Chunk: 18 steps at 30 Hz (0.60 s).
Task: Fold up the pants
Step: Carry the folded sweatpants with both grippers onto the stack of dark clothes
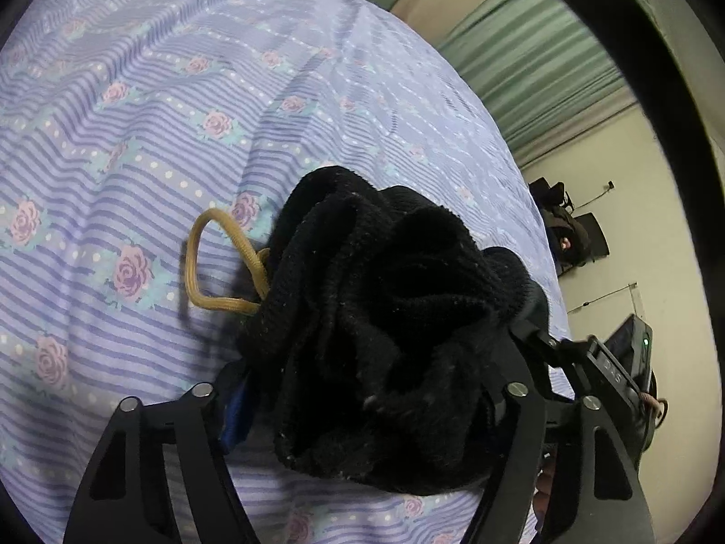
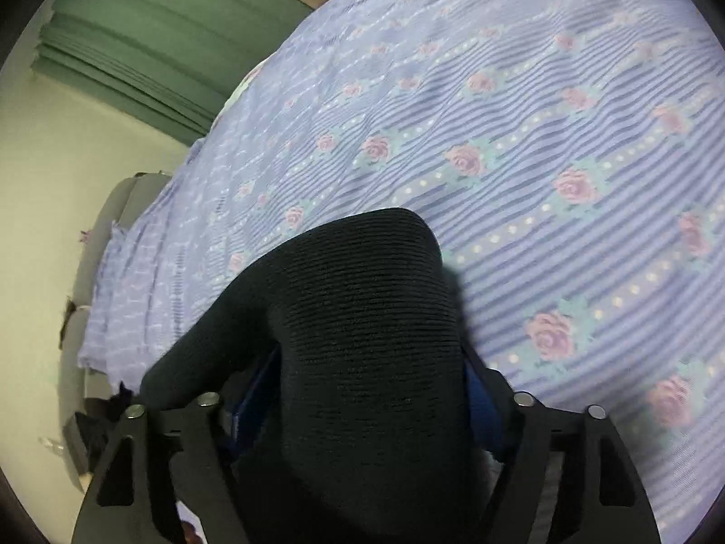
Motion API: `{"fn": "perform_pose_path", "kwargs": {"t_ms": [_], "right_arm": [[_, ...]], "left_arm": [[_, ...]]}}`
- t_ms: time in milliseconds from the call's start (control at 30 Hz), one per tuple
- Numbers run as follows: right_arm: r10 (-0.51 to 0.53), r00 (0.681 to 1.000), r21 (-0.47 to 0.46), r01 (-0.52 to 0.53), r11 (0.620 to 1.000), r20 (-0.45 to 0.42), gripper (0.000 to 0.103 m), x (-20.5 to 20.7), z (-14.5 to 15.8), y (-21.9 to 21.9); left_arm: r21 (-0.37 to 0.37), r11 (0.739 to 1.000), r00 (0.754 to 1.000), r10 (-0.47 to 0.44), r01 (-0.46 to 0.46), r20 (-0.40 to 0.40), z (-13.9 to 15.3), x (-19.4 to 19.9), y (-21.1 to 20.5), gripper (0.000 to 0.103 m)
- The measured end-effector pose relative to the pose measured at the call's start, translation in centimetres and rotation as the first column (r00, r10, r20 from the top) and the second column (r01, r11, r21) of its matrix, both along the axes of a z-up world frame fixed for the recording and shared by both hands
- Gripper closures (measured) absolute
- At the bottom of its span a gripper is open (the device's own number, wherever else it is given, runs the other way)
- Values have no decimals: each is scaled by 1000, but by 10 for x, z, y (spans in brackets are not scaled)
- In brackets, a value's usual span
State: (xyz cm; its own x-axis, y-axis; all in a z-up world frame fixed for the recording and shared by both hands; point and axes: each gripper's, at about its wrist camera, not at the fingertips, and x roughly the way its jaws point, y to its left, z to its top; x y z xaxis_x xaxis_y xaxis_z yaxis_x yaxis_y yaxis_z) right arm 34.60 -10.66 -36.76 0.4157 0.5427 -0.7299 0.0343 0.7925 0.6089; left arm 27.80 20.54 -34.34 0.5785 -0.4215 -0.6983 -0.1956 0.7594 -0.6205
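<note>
pants [image 1: 385, 317] bunched in left gripper [image 1: 371, 390], prob. clamped

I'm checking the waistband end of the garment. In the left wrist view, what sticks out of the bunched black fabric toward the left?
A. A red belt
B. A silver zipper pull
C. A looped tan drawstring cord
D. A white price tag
C: a looped tan drawstring cord curls out of the bunched black knit pants held in the left gripper, above the purple floral striped bedsheet.
</note>
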Motion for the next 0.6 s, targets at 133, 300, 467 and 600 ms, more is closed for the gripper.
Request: {"fn": "perform_pose_path", "kwargs": {"t_ms": [133, 300, 467, 600], "right_arm": [[26, 1000, -15, -26, 1000, 7, 49, -4, 10, 5], [26, 997, -96, -20, 995, 67, 53, -29, 47, 13], [46, 988, -156, -24, 987, 144, 53, -59, 96, 22], [75, 978, -182, -38, 982, 196, 54, -90, 140, 29]], "left_arm": [[-1, 1000, 1000, 1, -1, -5, 6, 0, 0, 40], [41, 999, 1000, -11, 10, 25, 39, -9, -7, 43], [38, 999, 999, 3, -5, 51, 78, -40, -3, 43], [55, 998, 996, 2, -7, 87, 125, -72, 0, 43]]}}
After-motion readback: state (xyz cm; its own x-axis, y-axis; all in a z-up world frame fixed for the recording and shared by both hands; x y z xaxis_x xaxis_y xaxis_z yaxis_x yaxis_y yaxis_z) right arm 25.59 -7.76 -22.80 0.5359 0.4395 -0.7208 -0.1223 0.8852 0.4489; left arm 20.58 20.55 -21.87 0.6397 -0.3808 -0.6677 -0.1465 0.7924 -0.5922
